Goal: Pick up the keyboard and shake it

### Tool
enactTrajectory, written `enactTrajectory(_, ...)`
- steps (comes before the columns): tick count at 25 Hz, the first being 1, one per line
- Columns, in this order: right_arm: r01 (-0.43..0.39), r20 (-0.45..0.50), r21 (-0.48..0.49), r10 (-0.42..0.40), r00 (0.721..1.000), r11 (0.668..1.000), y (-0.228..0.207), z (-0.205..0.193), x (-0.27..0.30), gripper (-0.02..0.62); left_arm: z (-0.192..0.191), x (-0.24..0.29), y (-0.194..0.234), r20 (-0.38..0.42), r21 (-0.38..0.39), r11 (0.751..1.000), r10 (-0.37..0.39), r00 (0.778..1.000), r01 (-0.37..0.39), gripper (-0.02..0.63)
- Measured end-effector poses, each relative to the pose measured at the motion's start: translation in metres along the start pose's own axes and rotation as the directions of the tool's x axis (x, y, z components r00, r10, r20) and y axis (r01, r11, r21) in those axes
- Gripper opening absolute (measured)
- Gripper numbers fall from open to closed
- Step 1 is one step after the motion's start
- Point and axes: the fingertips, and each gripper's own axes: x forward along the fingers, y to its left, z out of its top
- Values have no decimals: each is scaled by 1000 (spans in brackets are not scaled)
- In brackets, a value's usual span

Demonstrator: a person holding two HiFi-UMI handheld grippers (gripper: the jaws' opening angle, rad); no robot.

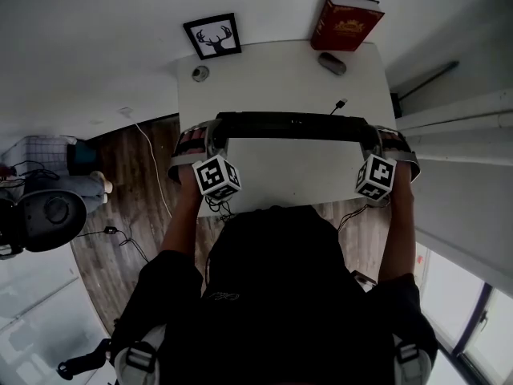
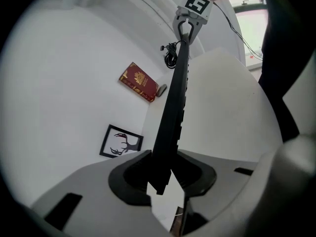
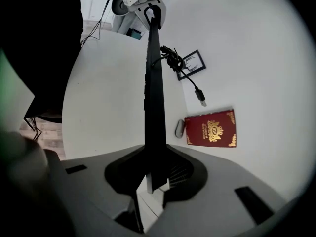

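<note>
With the left gripper (image 2: 163,174) and right gripper (image 3: 155,174) each clamped on one end of the keyboard (image 1: 292,125), held mid-frame above the table (image 1: 272,79), the pickup looks done and the shaking remains.

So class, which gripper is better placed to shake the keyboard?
Neither alone: the left gripper and right gripper each clamp one end of the keyboard, so both should shake together.

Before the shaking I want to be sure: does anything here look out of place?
Only the cable of the keyboard: it is bunched up beside it, and its plug is connected to nothing.
</note>
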Motion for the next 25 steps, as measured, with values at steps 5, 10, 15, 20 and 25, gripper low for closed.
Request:
enactTrajectory(5, 145, 1, 10, -145, 989, 989, -48, 2, -32, 100, 14, -28, 48, 13, 21, 993, 116, 993, -116, 121)
enactTrajectory(10, 292, -1, 19, -292, 956, 956, -93, 8, -73, 100, 24, -64, 94, 19, 16, 975, 222, 975, -222, 121)
enactTrajectory(15, 431, -9, 27, -431, 902, 902, -130, 11, -122, 100, 37, -101, 133, 45, 28, 942, 333, 942, -334, 120)
enactTrajectory(20, 547, -40, 17, -546, 837, 837, -154, 2, -174, 101, 57, -139, 161, 83, 31, 896, 440, 894, -444, 118)
enactTrajectory(25, 581, -70, 12, -579, 812, 814, -156, -8, -194, 101, 69, -148, 166, 116, 16, 881, 469, 876, -474, 117)
